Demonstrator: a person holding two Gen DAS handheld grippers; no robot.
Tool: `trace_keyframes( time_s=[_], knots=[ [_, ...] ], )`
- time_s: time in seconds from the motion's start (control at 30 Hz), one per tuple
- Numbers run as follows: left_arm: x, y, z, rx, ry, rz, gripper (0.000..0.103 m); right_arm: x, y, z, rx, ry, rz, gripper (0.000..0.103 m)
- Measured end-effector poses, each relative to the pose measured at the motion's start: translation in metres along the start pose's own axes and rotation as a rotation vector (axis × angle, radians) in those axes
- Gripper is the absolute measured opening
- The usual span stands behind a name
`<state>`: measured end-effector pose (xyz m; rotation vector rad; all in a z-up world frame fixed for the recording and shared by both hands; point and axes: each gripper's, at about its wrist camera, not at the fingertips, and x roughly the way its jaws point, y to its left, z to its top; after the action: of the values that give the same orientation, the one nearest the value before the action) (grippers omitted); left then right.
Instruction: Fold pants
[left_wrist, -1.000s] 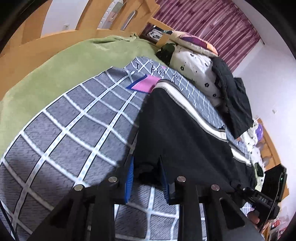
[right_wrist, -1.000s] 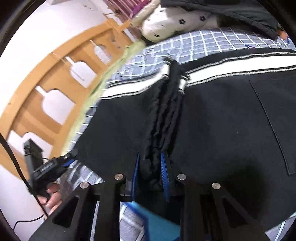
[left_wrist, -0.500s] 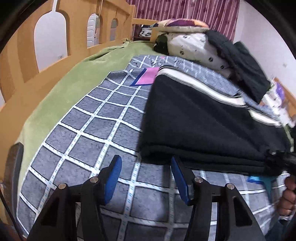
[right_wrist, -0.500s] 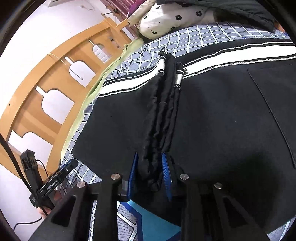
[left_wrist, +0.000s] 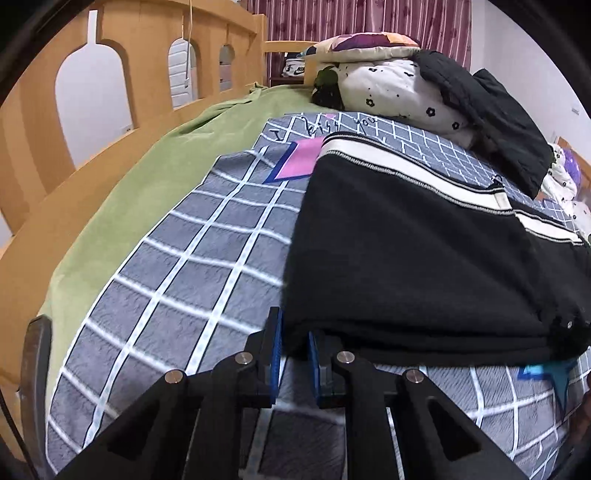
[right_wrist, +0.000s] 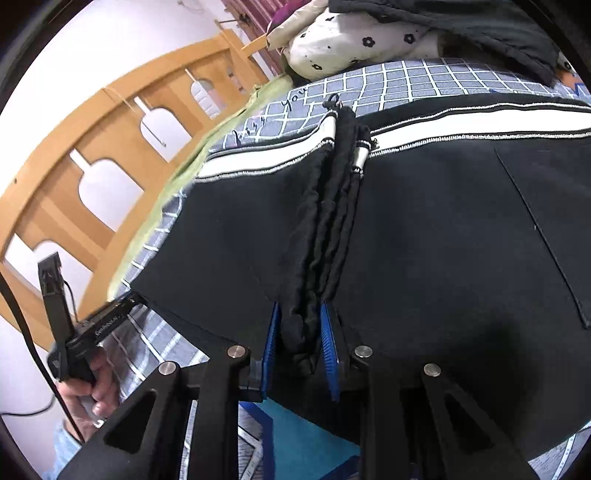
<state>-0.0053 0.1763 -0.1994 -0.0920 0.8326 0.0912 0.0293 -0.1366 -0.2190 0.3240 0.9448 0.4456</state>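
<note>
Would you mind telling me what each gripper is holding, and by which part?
The right gripper clamps the black pants by their bunched waistband; the left gripper pinches the folded pants' near corner edge.

Left hand-held gripper pinches the black pants' corner

Location: a home bedroom. Indicators in the left wrist view: a bed with a wooden arched side rail at 10 o'clock, a grey checked bedspread over a green blanket, pillows at 12 o'clock, and maroon curtains behind them.
</note>
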Motion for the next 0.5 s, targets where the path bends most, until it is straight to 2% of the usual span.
trace_keyframes(
  time_s=[0.1,0.17,0.23,0.3,0.37,0.43,0.5],
  knots=[
    [-0.009,0.011,-0.006,-0.059,0.033,-0.041,0.013,-0.004,0.004,0.004,-0.011,0.027,-0.011,0.024],
    [-0.018,0.017,-0.008,-0.083,0.044,-0.031,0.014,-0.013,0.006,0.008,-0.034,0.039,0.002,0.024],
    [-0.026,0.02,-0.006,-0.084,0.036,-0.036,0.014,-0.028,0.013,0.017,-0.092,0.002,0.0,0.026],
    [-0.033,0.02,0.005,-0.088,0.006,-0.072,0.014,-0.039,0.02,0.032,-0.154,-0.06,-0.052,0.031],
    [-0.031,0.016,0.022,-0.089,-0.02,-0.103,0.027,-0.04,0.027,0.049,-0.208,-0.1,-0.092,0.032],
    [-0.024,0.005,0.039,-0.085,-0.041,-0.131,0.033,-0.031,0.03,0.068,-0.245,-0.122,-0.12,0.032],
    [-0.01,-0.004,0.048,-0.079,-0.039,-0.172,0.034,-0.013,0.032,0.084,-0.256,-0.116,-0.131,0.032]
  ],
)
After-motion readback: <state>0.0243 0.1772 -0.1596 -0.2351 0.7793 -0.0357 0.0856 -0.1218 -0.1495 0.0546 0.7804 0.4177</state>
